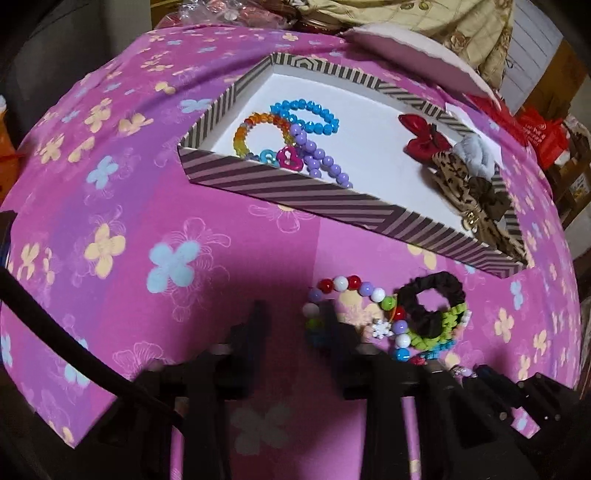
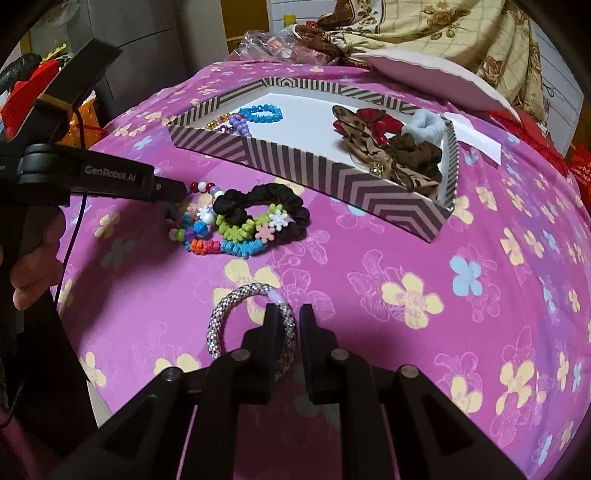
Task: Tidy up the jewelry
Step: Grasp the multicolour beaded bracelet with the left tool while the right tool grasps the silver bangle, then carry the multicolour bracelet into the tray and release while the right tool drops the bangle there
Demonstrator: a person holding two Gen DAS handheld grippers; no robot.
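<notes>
- Closest to your right-hand lens is the silver beaded bangle [image 2: 255,325], flat on the cloth right at the right gripper [image 2: 289,314]. Its fingers stand slightly apart, the left one [image 2: 272,325] lying over the ring's far side; nothing's pinched yet, looks like you're lining up a grab.
- Over on the left, your left gripper [image 1: 291,314] is spread open, its right finger poking at the multicolour bead bracelet [image 1: 354,286]. My guess is that's the next thing to lift.
- Just right of that sits the leftover pile: a black scrunchie [image 2: 273,206] tangled up with the snowflake bead bracelet [image 2: 240,236], touching each other, still outside the box.
- Further right and back, the striped box [image 2: 332,177] already holds sorted stuff: bead bracelets [image 1: 295,125] bunched at its left end, fabric bows and scrunchies [image 2: 388,147] at the right. So beads left, fabric right seems to be the system.
- Everything rests on a pink flowered cloth [image 2: 406,295]. Behind it the room's cluttered: a cream floral blanket [image 2: 443,33], a plastic bag, red packaging at the right edge.
</notes>
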